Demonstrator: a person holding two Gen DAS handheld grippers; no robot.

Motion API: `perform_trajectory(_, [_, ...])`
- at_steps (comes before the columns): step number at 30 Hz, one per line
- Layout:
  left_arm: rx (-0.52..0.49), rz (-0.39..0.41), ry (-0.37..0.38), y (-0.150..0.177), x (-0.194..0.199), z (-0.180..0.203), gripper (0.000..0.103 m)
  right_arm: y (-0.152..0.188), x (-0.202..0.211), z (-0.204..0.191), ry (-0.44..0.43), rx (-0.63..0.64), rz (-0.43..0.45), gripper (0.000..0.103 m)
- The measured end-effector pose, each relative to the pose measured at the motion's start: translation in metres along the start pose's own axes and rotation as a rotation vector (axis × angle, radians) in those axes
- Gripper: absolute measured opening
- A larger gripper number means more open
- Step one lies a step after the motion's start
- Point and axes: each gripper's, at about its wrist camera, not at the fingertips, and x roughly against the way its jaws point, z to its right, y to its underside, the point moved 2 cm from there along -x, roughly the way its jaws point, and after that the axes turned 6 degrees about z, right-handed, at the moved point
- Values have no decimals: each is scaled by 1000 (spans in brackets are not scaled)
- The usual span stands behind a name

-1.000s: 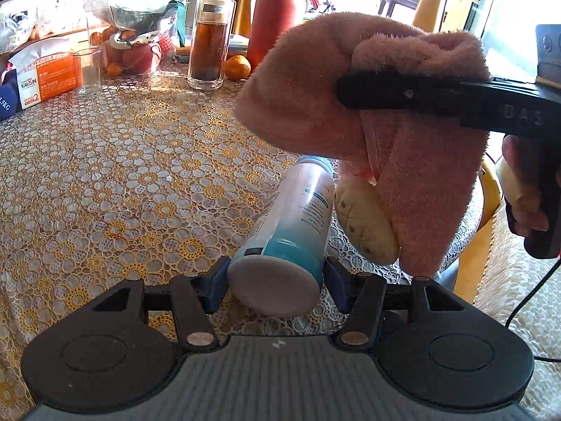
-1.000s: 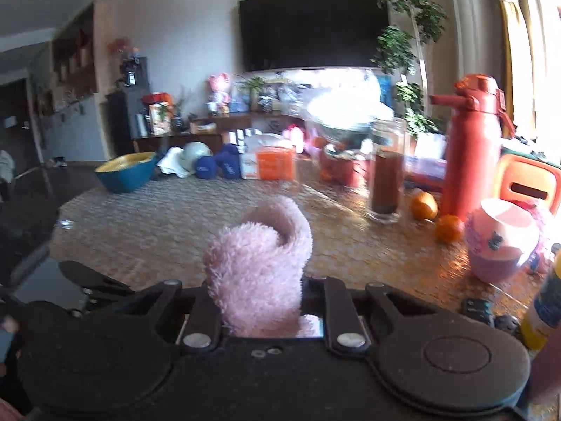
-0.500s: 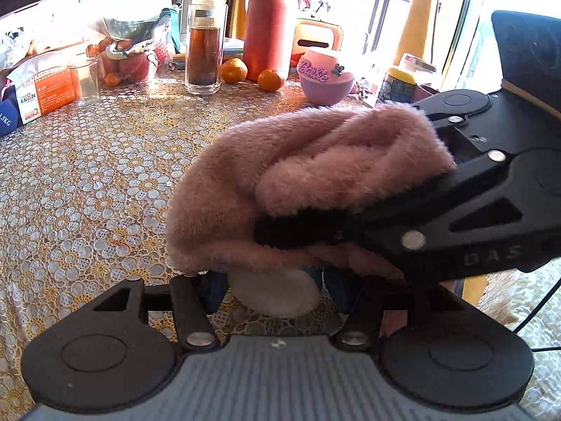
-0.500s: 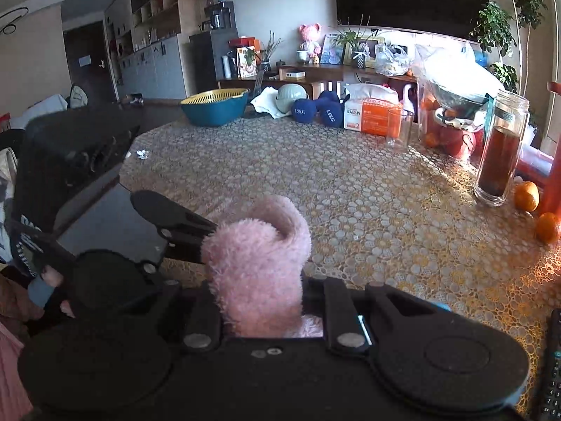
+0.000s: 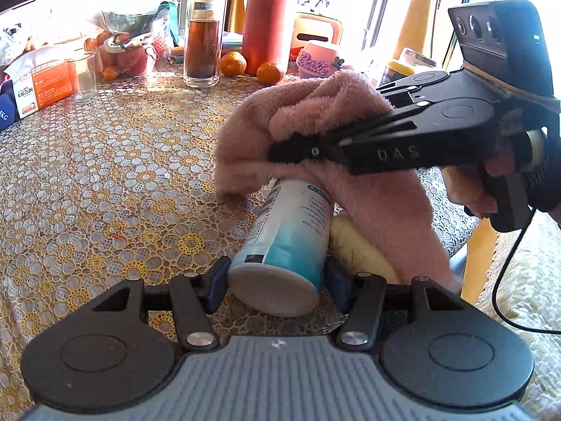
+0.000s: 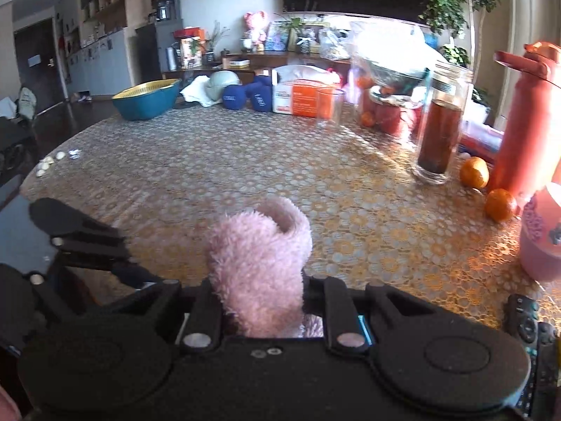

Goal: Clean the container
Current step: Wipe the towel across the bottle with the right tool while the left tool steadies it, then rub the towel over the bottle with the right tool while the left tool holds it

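Over the table edge, your left gripper (image 5: 277, 275) pinches the container (image 5: 285, 242), tilted away. Your right gripper (image 6: 261, 310) clamps the pink cloth (image 5: 308, 140) against its far end; wipe along the side while holding steady.

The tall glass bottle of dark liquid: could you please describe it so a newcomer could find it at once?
Look to the far edge of the lace-covered table, where the big red flask stands. Just left of that flask, beside two oranges, is the glass bottle: clear, upright, the only vessel with dark brown liquid.
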Motion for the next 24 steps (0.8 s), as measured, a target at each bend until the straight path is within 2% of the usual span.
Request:
perform_trajectory(8, [16,13,7,-3,2,-1,57,5,4,31,97,-74,3,17])
perform_trajectory(11, [53,10,26,-5,2,-4,57,12,7,42,127,-117,9,18])
perform_trajectory(20, [184,19,92,-8,4,-17,58,28,21,49,137,-228,80,18])
perform_trajectory(24, [161,17,81,-7,4,-13,58,32,26,49,146,-246,92,19])
